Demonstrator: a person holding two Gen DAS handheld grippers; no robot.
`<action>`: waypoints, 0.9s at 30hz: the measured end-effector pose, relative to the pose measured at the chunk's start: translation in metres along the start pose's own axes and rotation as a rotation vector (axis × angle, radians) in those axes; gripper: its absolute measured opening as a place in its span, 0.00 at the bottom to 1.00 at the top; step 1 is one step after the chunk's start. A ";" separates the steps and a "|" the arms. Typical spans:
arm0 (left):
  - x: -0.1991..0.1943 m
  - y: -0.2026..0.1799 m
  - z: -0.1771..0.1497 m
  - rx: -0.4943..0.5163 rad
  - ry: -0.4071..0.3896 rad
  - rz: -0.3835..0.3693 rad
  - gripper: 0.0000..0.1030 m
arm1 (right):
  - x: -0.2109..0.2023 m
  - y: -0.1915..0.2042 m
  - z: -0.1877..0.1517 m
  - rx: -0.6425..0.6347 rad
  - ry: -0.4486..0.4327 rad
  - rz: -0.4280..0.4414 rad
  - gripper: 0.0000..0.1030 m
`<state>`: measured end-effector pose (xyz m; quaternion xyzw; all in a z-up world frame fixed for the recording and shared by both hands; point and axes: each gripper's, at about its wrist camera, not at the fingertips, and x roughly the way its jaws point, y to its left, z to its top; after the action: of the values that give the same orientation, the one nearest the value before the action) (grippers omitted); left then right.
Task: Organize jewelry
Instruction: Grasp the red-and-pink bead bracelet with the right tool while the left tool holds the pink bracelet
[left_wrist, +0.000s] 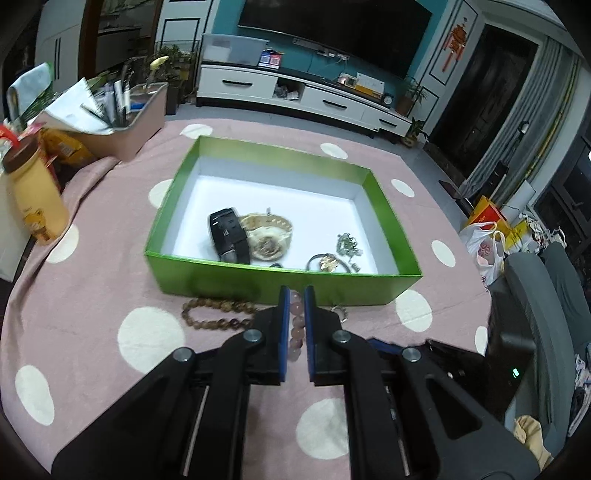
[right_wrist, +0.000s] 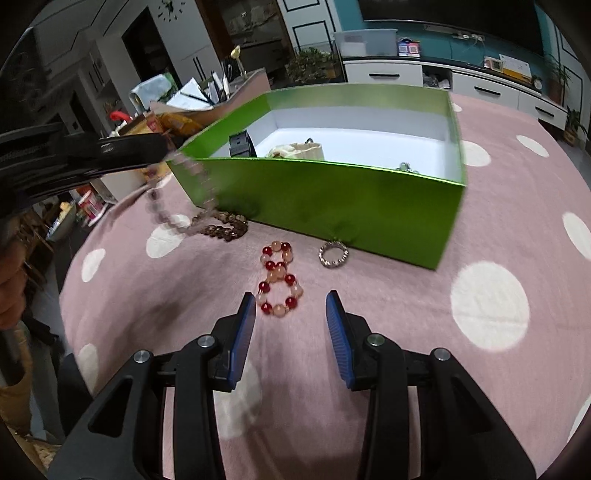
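Both tools (left_wrist: 296, 295) (right_wrist: 290, 308) angled steeply downward

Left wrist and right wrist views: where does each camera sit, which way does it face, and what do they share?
Left wrist: behind the left gripper, jaws shut on a pale pink bead bracelet, looking down into the open green cardboard box.
Right wrist: behind the right gripper, jaws open, facing a red-and-peach bead bracelet; the left gripper enters at left.
Shared: box, pink polka-dot tablecloth, brown bead bracelet.

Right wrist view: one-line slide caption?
Open right gripper nears a red-and-peach bead bracelet beside the green box, silver ring nearby.
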<state>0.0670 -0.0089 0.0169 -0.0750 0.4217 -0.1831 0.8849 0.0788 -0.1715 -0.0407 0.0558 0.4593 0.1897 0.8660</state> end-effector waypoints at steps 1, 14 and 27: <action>-0.001 0.005 -0.002 -0.008 0.003 0.004 0.07 | 0.004 0.002 0.002 -0.007 0.007 -0.009 0.38; -0.003 0.043 -0.017 -0.087 0.024 0.014 0.07 | 0.028 0.021 0.008 -0.155 0.043 -0.134 0.07; -0.015 0.041 -0.017 -0.087 0.000 -0.009 0.07 | -0.027 0.028 0.021 -0.172 -0.102 -0.138 0.07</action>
<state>0.0565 0.0352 0.0051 -0.1154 0.4289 -0.1687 0.8799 0.0741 -0.1540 -0.0002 -0.0409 0.3993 0.1654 0.9008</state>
